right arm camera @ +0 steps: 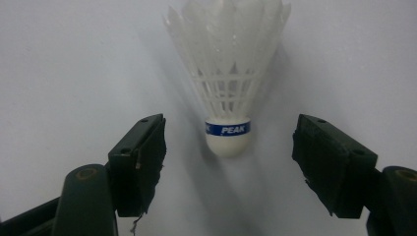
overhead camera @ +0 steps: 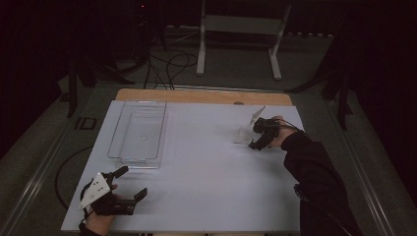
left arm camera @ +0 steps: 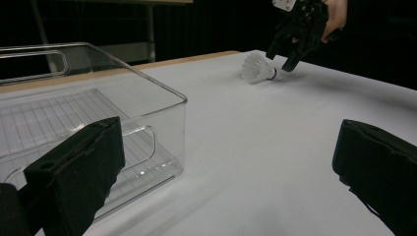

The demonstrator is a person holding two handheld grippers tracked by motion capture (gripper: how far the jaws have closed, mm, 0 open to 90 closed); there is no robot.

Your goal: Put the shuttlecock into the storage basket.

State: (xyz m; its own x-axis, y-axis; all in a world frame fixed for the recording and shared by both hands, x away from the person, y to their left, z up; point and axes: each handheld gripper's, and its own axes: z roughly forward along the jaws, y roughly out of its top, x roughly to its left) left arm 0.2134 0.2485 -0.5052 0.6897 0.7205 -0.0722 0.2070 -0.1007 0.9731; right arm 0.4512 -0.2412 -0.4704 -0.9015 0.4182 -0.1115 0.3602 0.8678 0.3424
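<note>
On the desk a bin stands far left. A shuttlecock lies far right, just beside the right tongs; the left tongs sit near left.

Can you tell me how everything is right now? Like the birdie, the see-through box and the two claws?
Shuttlecock: lying on its side on the white table, cork end toward the right claw, not gripped.
Clear plastic bin: upright on the table, nothing inside.
Right claw: open, jaws either side of the shuttlecock's cork, not touching it.
Left claw: open, holding nothing, near the bin's end.
</note>
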